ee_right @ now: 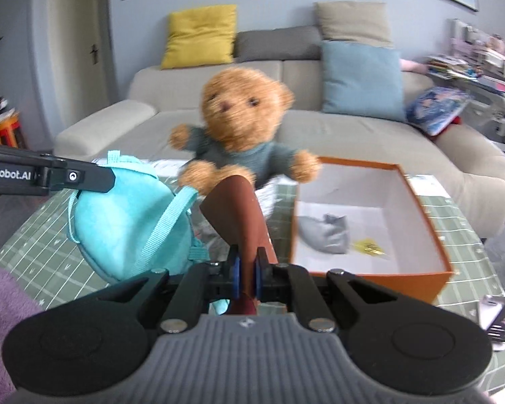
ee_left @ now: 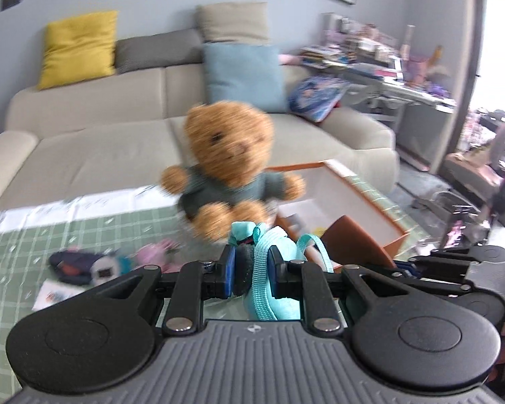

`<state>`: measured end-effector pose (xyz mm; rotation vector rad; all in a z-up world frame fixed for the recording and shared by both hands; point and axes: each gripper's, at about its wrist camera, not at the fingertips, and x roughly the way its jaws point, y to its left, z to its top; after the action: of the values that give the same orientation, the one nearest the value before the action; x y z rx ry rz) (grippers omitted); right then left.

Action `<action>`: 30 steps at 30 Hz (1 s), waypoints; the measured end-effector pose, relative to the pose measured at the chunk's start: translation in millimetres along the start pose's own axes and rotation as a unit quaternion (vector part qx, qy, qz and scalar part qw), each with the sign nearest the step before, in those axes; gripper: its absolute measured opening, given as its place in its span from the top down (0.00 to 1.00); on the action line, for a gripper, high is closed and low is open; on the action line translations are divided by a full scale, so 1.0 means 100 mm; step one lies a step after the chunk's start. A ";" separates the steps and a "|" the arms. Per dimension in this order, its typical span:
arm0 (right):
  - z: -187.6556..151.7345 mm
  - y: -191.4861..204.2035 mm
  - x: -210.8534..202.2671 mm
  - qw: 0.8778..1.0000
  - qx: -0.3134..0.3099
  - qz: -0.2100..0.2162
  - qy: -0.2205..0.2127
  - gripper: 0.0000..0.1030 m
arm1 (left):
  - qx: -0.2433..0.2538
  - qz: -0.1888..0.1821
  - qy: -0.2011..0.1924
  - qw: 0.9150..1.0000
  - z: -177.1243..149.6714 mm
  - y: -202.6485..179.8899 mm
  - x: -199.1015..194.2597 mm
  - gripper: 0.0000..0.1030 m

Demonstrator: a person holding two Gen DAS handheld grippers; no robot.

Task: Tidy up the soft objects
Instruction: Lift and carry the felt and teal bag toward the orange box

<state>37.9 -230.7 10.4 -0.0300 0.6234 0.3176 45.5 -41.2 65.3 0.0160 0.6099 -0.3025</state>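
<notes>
A brown teddy bear (ee_left: pixel 230 155) in a grey-green sweater sits upright on the table's far side, blurred; it also shows in the right wrist view (ee_right: pixel 242 128). My left gripper (ee_left: pixel 252 269) is shut on a small turquoise plush backpack (ee_left: pixel 279 299), gripping its strap and top; the backpack (ee_right: pixel 124 215) hangs from the left gripper in the right wrist view. My right gripper (ee_right: pixel 248 271) is shut on a brown flat piece (ee_right: pixel 240 212) that stands up between its pads. An orange box (ee_right: pixel 431 232) with white inside holds a grey soft pouch (ee_right: pixel 325 234).
The green checked table cover (ee_left: pixel 27 245) carries a dark plush toy (ee_left: pixel 74 262) and a pink one (ee_left: pixel 155 249) at the left. A purple fabric (ee_right: pixel 0 306) lies at the near left. A beige sofa (ee_right: pixel 353 134) with cushions stands behind the table.
</notes>
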 end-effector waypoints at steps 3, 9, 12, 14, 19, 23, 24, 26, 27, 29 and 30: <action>0.04 -0.19 -0.09 1.000 0.020 -0.018 -0.014 0.95 | 0.027 -0.017 -0.011 0.999 0.16 -0.20 0.09 0.79; 0.15 -0.56 -0.12 0.997 0.049 -0.055 -0.029 0.95 | 0.082 -0.040 -0.035 0.995 0.48 -0.57 0.36 0.79; 0.22 -0.72 -0.09 0.995 0.054 -0.072 -0.039 0.94 | 0.101 -0.047 -0.039 0.993 0.61 -0.70 0.53 0.79; 0.28 -0.85 -0.04 0.994 0.061 -0.076 -0.043 0.94 | 0.109 -0.047 -0.038 0.992 0.71 -0.78 0.67 0.79; 0.39 -1.14 0.20 0.994 0.063 -0.081 -0.045 0.94 | 0.131 -0.034 -0.028 0.990 0.89 -0.89 1.04 0.79; 0.45 -1.36 0.57 0.995 0.059 -0.079 -0.034 0.94 | 0.147 -0.015 -0.012 0.989 0.98 -1.01 1.37 0.79; 0.46 -1.43 0.70 0.995 0.058 -0.079 -0.029 0.94 | 0.160 -0.005 -0.011 0.987 0.99 -1.05 1.45 0.79; 0.45 -1.54 0.90 0.995 0.058 -0.076 -0.023 0.94 | 0.178 0.010 -0.001 0.984 1.01 -1.10 1.65 0.79; 0.45 -1.59 1.03 0.995 0.059 -0.073 -0.017 0.94 | 0.183 0.017 0.006 0.983 1.01 -1.11 1.74 0.79; 0.45 -1.67 1.24 0.996 0.061 -0.069 -0.004 0.94 | 0.196 0.034 0.018 0.980 1.02 -1.13 1.95 0.79; 0.46 -1.71 1.34 0.996 0.066 -0.063 0.000 0.94 | 0.206 0.044 0.021 0.977 1.02 -1.15 2.04 0.79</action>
<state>218.3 -349.5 -40.9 0.0585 0.6385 0.1546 228.8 -217.5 42.0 0.4473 0.5773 -0.3387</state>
